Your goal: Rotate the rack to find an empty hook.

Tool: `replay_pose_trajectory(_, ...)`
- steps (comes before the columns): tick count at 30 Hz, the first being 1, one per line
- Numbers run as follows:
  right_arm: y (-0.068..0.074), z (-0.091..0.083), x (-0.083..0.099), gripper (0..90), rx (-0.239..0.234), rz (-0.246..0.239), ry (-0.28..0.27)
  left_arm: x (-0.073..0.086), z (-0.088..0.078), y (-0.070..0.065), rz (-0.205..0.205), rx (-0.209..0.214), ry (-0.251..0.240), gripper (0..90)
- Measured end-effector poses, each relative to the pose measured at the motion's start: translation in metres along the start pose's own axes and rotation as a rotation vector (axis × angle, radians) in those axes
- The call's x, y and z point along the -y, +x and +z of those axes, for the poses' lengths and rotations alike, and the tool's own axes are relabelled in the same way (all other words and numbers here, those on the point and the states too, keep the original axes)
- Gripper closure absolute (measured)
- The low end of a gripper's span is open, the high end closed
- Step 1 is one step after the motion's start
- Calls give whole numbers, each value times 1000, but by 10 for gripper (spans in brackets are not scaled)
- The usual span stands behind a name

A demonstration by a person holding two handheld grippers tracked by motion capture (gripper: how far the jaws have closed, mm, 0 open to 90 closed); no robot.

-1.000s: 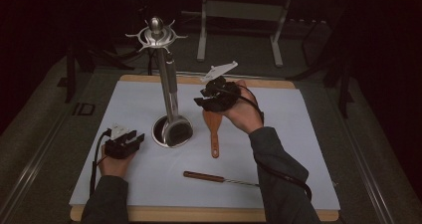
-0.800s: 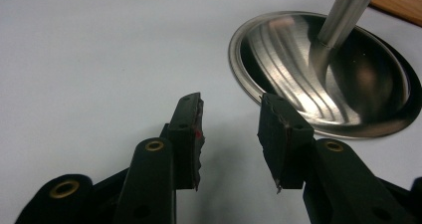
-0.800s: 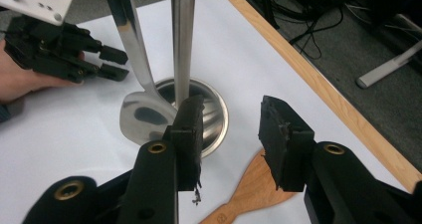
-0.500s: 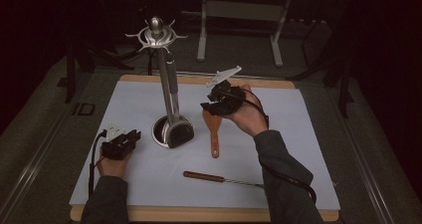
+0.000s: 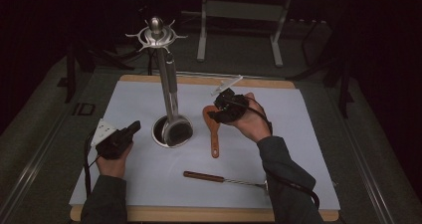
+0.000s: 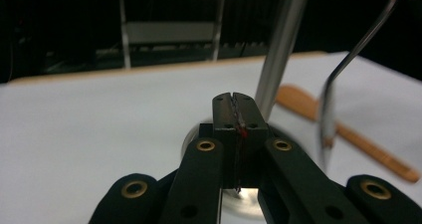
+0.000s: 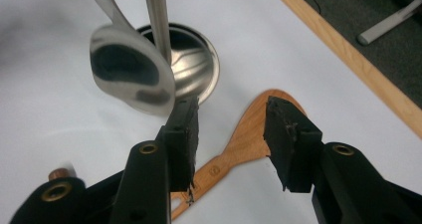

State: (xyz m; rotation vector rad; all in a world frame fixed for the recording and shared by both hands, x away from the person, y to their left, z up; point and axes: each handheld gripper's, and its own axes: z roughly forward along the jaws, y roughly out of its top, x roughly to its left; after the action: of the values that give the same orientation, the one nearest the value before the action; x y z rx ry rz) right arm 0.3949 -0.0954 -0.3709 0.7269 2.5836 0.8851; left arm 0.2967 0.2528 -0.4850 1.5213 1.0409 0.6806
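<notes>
Orange-brown wooden spatula (image 5: pixel 213 127), shiny silver ladle (image 7: pixel 130 67) – white table mat (image 5: pixel 298 134), black jaws

Long-handled tool with dark wooden grip and thin metal shaft (image 5: pixel 221 178), 6 o'clock on the white mat: its working end runs under the right forearm's dark sleeve (image 5: pixel 283 176), type can't be told. Shiny steel ladle (image 7: pixel 130 74) hanging on the chrome utensil stand (image 5: pixel 164 89): handle cut off at the 12 o'clock edge in right gripper view; in left gripper view it's a blurred streak at 3 o'clock. Flat wooden spatula (image 7: pixel 239 139): handle hidden behind the near jaw. Stand's round base (image 6: pixel 199 134) mostly hidden behind the left gripper (image 6: pixel 234 104).
</notes>
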Motion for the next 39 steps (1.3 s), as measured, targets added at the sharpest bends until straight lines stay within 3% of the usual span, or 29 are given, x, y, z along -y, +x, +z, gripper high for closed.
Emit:
replay_pose_trajectory(1,-1,1,2,568,0,4,5,0,0,0,0,0,0,898)
replay_pose_trajectory(6,-1,5,8,566,-5,11,11,-29,-8,-6,-46,73,-108,898)
replay_pose_trajectory(10,-1,9,14,562,-8,15,25,-48,-12,-12,-55,102,-180,898)
replay_pose_trajectory(16,-4,12,21,559,-10,26,33,-74,-17,-22,-31,132,-257,899)
replay_pose_trajectory(19,-4,13,25,558,-10,34,35,-94,-19,-30,-20,154,-330,899)
replay_pose_trajectory(24,-4,15,29,558,-13,45,35,-114,-20,-39,3,185,-396,899)
replay_pose_trajectory(27,-4,17,31,557,-17,50,38,-135,-19,-49,24,212,-457,899)
replay_pose_trajectory(30,-5,18,33,557,-19,51,40,-144,-18,-53,37,213,-475,899)
replay_pose_trajectory(31,-5,18,35,557,-20,55,40,-155,-16,-57,51,215,-493,899)
replay_pose_trajectory(39,-8,20,41,556,-21,76,43,-178,-10,-62,54,207,-530,899)
